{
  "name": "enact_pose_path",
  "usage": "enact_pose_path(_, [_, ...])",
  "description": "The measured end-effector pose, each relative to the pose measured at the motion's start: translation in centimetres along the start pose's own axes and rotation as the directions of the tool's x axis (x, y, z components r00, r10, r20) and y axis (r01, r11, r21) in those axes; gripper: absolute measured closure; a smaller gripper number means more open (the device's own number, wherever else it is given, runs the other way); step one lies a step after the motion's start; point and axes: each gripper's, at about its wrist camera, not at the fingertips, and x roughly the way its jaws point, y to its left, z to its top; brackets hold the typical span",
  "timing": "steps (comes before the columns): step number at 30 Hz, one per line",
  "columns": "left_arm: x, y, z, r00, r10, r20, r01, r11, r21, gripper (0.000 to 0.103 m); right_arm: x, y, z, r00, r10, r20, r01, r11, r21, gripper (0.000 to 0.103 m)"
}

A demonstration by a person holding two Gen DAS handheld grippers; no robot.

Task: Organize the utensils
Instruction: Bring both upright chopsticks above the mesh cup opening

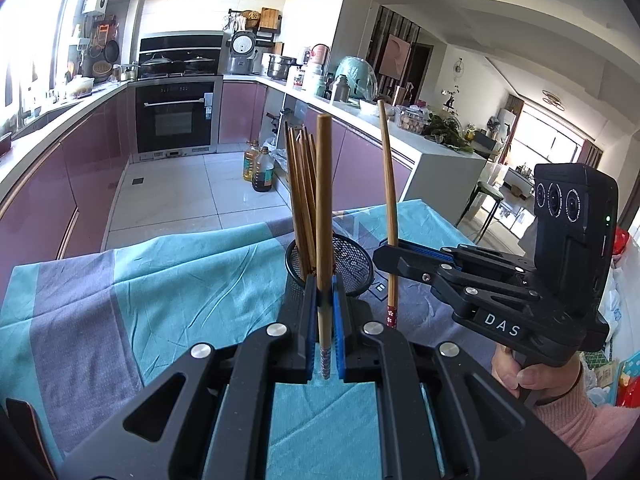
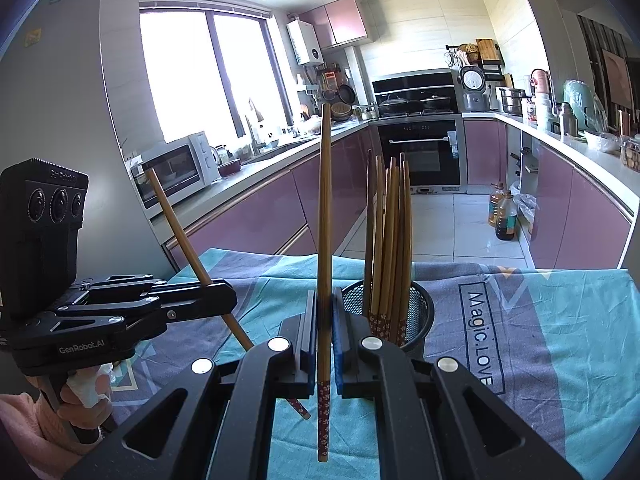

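Note:
A black mesh holder (image 1: 352, 264) stands on the cloth-covered table with several wooden chopsticks (image 1: 300, 184) upright in it; it also shows in the right wrist view (image 2: 416, 312). My left gripper (image 1: 325, 312) is shut on one chopstick (image 1: 324, 200), held upright just in front of the holder. My right gripper (image 2: 325, 320) is shut on another chopstick (image 2: 324, 220), upright, left of the holder. In the left wrist view the right gripper (image 1: 390, 250) holds its chopstick (image 1: 388, 184) right of the holder. In the right wrist view the left gripper (image 2: 216, 292) holds its chopstick (image 2: 180, 232) tilted.
The table wears a teal and grey cloth (image 1: 160, 280), printed with "Magic.LOVE" (image 2: 480, 340). Beyond it are purple kitchen cabinets (image 2: 248, 220), an oven (image 1: 174, 120), oil bottles (image 1: 258, 168) on the tiled floor and a cluttered counter (image 1: 400, 120).

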Motion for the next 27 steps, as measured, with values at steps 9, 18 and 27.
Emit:
enact_pose_path(9, [-0.3,-0.2,0.0,1.000,-0.002,0.010,0.002,1.000,0.012,0.095,0.2,-0.2,0.4,1.000,0.003,0.009,-0.003,1.000,-0.005,0.097])
enact_pose_path(18, [-0.4,-0.4,0.3,1.000,-0.001,0.017,0.001,1.000,0.020,0.095,0.3,-0.3,0.7,1.000,0.002,0.018,-0.002,1.000,-0.006,0.097])
enact_pose_path(27, [-0.9,-0.4,0.4,1.000,0.002,0.030,-0.003,1.000,0.028,0.095,0.1,-0.2,1.3,0.999,0.005,0.032,-0.004,1.000,-0.012,0.097])
